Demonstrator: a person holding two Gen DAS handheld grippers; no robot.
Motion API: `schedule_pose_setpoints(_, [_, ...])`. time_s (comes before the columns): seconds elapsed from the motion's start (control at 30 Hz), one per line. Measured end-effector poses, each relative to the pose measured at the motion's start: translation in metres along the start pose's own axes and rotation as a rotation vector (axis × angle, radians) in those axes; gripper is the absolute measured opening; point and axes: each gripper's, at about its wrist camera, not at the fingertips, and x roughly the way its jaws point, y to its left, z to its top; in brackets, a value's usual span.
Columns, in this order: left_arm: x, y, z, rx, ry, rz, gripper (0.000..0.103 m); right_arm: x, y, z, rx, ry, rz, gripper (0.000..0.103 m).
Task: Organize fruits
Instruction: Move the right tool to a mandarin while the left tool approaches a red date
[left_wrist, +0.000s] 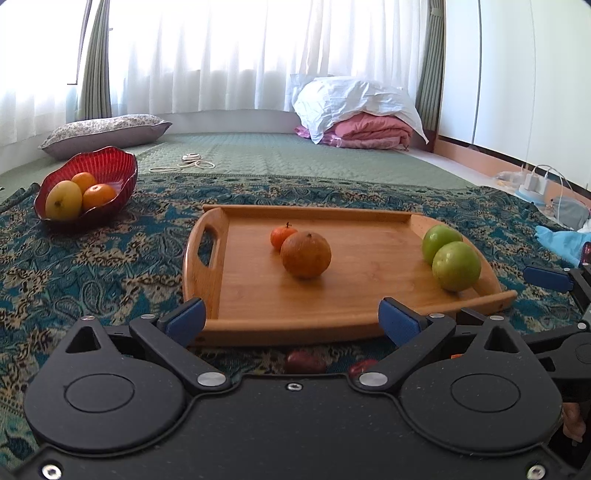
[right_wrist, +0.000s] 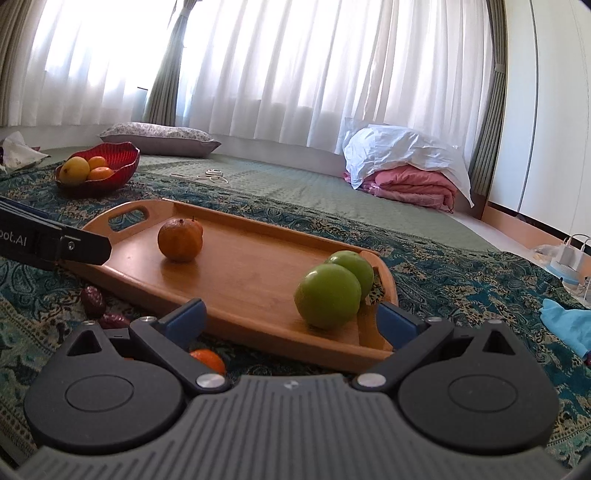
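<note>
We see a wooden tray (left_wrist: 369, 310) with smooth grain, rounded ends and a cut-out handle, sitting on a paisley teal cloth (left_wrist: 92, 266). On the tray are four fruits: a dull rough-skinned orange (left_wrist: 306, 254) touching a small glossy tangerine (left_wrist: 277, 236) behind it, and two smooth round green fruits (left_wrist: 456, 266) touching each other at the right end. At far left a ribbed, wavy-rimmed red bowl (left_wrist: 122, 166) holds three fruits: one yellow, two orange. On the cloth just in front of the tray lie two wrinkled dark red fruits (right_wrist: 94, 297) and one more small tangerine (right_wrist: 208, 360), partly hidden behind the right gripper's body. The left gripper (left_wrist: 291, 321) has its jaws spread wide with nothing between the blue pads, only the tray's near rim in line. The right gripper (right_wrist: 291, 319) is also spread wide and holds nothing; the nearest green fruit sits just beyond its pads, untouched. In the right wrist view the left gripper's black arm crosses the tray's left end. Further back are a quilted green mat (left_wrist: 295, 155), a flowered pillow (left_wrist: 107, 127), a folded pink blanket (left_wrist: 369, 131) under a crumpled white sheet, a coiled cord, white curtains (left_wrist: 221, 55) and chargers by the right wall.
</note>
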Motion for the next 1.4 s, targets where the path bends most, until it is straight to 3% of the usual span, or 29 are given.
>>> schedule_pose_setpoints(0.5, [-0.007,0.003,-0.034,-0.009,0.032,0.035,0.102,-0.016,0.015,-0.026,-0.011,0.06,0.081,0.103])
schedule_pose_setpoints(0.7, [-0.005,0.002,-0.037,-0.014,0.041,0.027,0.101,-0.013,0.022,-0.029,-0.015,0.094,0.108,0.095])
schedule_pose_setpoints(0.8, [-0.005,-0.001,-0.039,-0.001,0.047,0.022,0.09,-0.013,0.024,-0.029,-0.018,0.099,0.117,0.089])
schedule_pose_setpoints(0.87, [-0.003,-0.004,-0.039,0.016,0.064,0.01,0.061,-0.012,0.026,-0.028,-0.021,0.102,0.122,0.081])
schedule_pose_setpoints(0.93, [-0.001,-0.007,-0.041,0.021,0.096,-0.012,0.042,-0.011,0.027,-0.027,-0.024,0.104,0.125,0.073])
schedule_pose_setpoints(0.97, [0.0,-0.008,-0.041,0.016,0.109,-0.027,0.039,-0.011,0.028,-0.027,-0.026,0.105,0.125,0.07])
schedule_pose_setpoints(1.1, [0.0,-0.015,-0.043,0.009,0.112,-0.075,0.038,-0.007,0.03,-0.026,-0.03,0.109,0.126,0.064])
schedule_pose_setpoints(1.4, [0.018,-0.024,-0.041,-0.033,0.105,-0.074,0.036,0.013,0.029,-0.017,-0.007,0.127,0.142,0.062])
